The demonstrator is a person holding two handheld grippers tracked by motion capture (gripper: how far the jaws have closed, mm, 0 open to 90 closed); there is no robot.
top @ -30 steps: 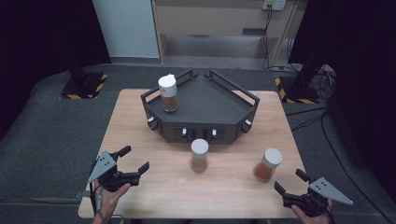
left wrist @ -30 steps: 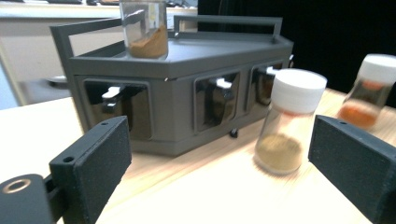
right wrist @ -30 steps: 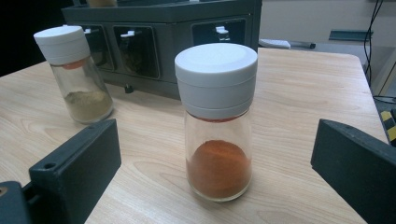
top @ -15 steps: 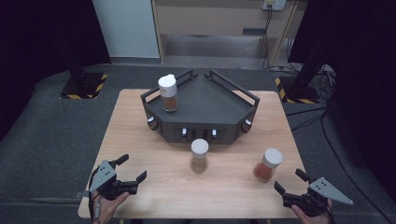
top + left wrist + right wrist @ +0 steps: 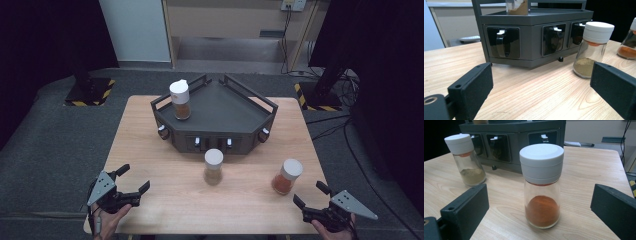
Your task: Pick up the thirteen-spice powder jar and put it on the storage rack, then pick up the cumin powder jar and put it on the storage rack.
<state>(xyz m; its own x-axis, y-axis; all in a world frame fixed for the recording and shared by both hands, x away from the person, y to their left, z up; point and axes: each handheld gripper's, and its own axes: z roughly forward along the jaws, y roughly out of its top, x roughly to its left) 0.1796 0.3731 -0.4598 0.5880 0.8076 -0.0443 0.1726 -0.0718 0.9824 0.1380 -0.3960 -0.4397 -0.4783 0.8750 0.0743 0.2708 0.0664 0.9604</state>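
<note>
A dark grey spice rack [image 5: 215, 107] stands at the back of the wooden table [image 5: 165, 200]. A white-capped jar of brown spice [image 5: 180, 100] sits on its left corner. In front of the rack is a jar of tan powder [image 5: 213, 166], with a jar of orange powder [image 5: 286, 176] to its right. My left gripper [image 5: 134, 178] hovers at the near left corner. It is open, its jaws have just been opening, and nothing is between them. My right gripper [image 5: 310, 194] is open at the near right, its jaws just short of the orange jar [image 5: 542, 186] without touching it.
The rack's front [image 5: 534, 37] has small drawers with white-tipped handles. In the left gripper view the tan jar [image 5: 594, 48] stands ahead to the right. The floor around the table is grey, with stand bases [image 5: 90, 92] at the back.
My left gripper has drawn back a little toward the near left corner of the table. The right gripper and all three jars are where they were.
</note>
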